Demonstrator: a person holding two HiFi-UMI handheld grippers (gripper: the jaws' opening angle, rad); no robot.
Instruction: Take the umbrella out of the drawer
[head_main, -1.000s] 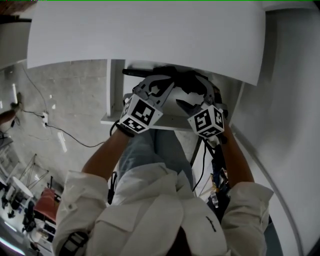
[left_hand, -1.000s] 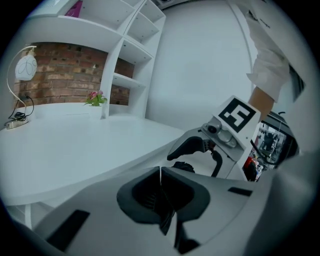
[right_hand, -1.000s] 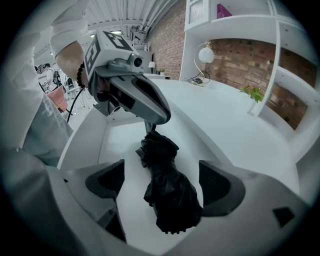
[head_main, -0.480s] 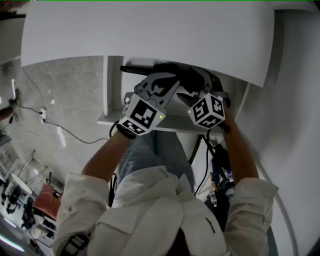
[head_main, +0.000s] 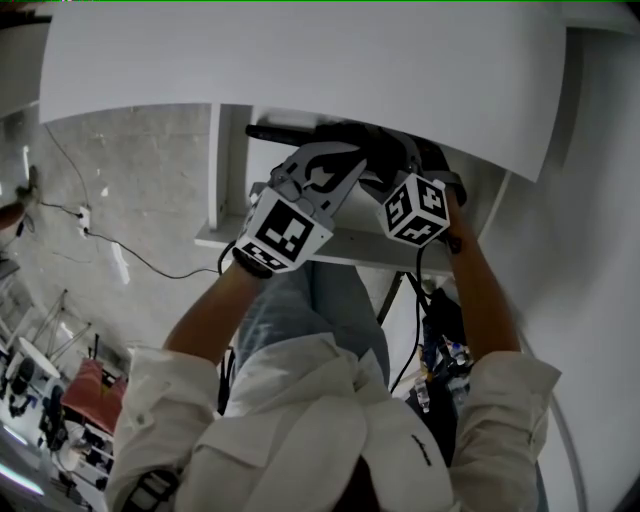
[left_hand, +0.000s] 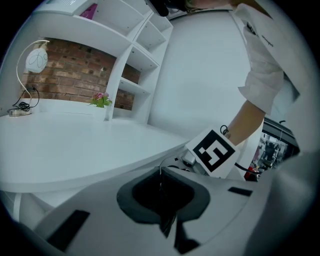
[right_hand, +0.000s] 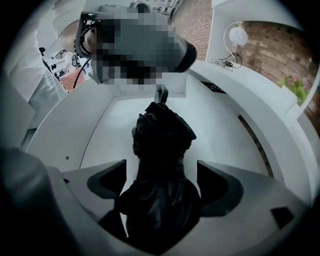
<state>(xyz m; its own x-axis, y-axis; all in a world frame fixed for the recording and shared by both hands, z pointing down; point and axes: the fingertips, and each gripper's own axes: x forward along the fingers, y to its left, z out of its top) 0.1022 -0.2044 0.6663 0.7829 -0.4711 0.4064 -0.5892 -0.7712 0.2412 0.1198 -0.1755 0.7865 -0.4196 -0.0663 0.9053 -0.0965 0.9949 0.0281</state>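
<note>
The black folded umbrella (right_hand: 162, 135) lies lengthwise in the open white drawer (right_hand: 115, 130), its handle end pointing to the drawer's back. My right gripper (right_hand: 160, 200) is shut on the umbrella's bunched fabric, which fills the gap between the jaws. In the head view the umbrella (head_main: 365, 145) shows as a dark mass under the desk's edge, with the right gripper (head_main: 390, 165) over it. The left gripper (head_main: 325, 172) hovers just left of it above the drawer (head_main: 340, 250). The left gripper (left_hand: 165, 200) has its jaws together with nothing visible between them.
The white desk top (head_main: 300, 70) overhangs the drawer's back half. On the desk stand a lamp (left_hand: 36, 57) and a small flowering plant (left_hand: 101, 100) beside white shelves (left_hand: 135, 55). Cables (head_main: 130, 260) trail over the floor at the left. The person's legs are below the drawer front.
The right gripper has moved up and left, deeper into the drawer and closer to the left gripper. The left gripper has hardly moved.
</note>
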